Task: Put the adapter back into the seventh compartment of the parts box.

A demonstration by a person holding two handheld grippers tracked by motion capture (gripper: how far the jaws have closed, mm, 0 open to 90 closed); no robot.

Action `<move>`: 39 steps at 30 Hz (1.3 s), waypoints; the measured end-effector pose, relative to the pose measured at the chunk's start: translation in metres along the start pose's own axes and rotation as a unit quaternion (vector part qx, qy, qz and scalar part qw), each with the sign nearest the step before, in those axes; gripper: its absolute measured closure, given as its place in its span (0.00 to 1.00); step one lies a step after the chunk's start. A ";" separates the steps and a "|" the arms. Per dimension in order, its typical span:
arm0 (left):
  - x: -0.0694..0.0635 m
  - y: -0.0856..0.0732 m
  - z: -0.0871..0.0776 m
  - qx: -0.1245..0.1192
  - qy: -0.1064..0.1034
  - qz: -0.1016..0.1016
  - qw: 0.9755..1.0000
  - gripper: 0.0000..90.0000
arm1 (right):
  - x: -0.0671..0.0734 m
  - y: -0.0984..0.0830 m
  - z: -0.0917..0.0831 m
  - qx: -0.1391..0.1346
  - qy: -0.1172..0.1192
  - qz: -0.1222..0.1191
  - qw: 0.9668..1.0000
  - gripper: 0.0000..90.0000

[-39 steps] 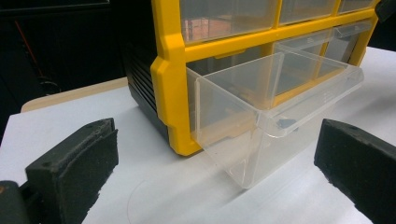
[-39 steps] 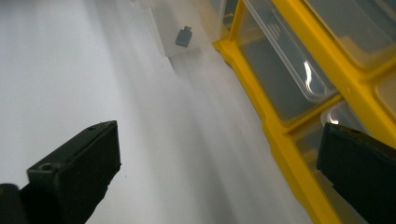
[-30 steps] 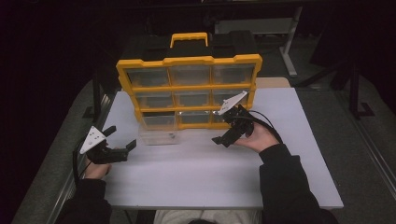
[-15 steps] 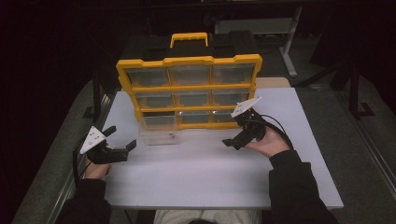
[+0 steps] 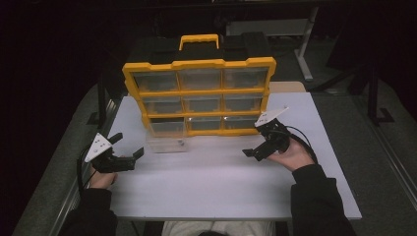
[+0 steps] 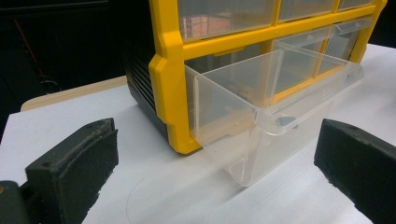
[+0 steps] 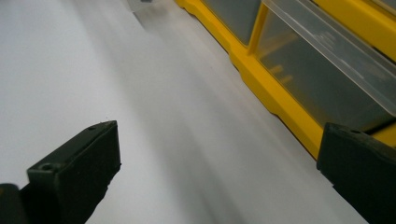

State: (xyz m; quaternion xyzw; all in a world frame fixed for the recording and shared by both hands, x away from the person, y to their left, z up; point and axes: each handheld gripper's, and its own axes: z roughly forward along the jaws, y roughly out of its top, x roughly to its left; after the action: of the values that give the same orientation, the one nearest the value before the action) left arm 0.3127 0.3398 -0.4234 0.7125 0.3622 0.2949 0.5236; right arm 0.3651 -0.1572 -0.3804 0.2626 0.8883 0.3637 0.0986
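A yellow organizer case [image 5: 199,93] with clear drawers stands upright at the back of the white table [image 5: 216,182]. Its bottom-left clear drawer [image 5: 167,137] [image 6: 266,116] is pulled out and rests on the table. A small dark item [image 6: 286,121] lies inside it. My left gripper [image 5: 129,150] [image 6: 219,168] is open at the table's left edge, jaws pointing at that drawer, apart from it. My right gripper [image 5: 255,142] [image 7: 219,163] is open, below the case's bottom-right corner [image 7: 280,107], with nothing between its jaws.
A yellow handle [image 5: 198,40] tops the case, with a black box behind it. A tan board [image 5: 287,87] peeks out at the table's back right. Dark floor and a metal stand leg [image 5: 305,54] surround the table.
My right gripper has drawn back from the case's bottom-right drawers, moving right and toward the person. The left gripper has stayed put.
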 end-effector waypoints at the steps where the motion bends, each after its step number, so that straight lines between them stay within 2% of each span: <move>1: 0.000 0.000 0.000 0.000 0.000 0.000 1.000 0.00 | 0.000 -0.002 -0.001 0.000 -0.001 0.005 1.000 0.00; 5: 0.000 0.000 0.000 0.000 0.000 0.000 1.000 0.00 | -0.002 -0.007 -0.004 -0.003 -0.003 0.008 1.000 0.00; 6: 0.000 0.000 0.000 0.001 0.000 0.000 1.000 0.00 | -0.004 -0.016 -0.007 -0.010 -0.005 0.019 1.000 0.00; 19: 0.000 -0.001 0.001 0.005 0.000 0.003 1.000 0.00 | -0.009 -0.039 -0.016 -0.023 -0.009 0.047 0.999 0.00; 24: 0.000 -0.001 0.001 0.006 0.001 0.004 1.000 0.00 | -0.011 -0.053 -0.020 -0.037 -0.016 0.062 0.997 0.00; 39: 0.000 -0.001 0.000 0.006 0.000 0.005 1.000 0.00 | -0.009 -0.084 -0.028 -0.052 -0.029 0.084 0.995 0.00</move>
State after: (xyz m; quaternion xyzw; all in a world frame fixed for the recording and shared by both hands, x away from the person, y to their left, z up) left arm 0.3126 0.3395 -0.4243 0.7173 0.3606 0.2957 0.5178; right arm 0.3292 -0.2286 -0.4191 0.3408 0.8398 0.4088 0.1070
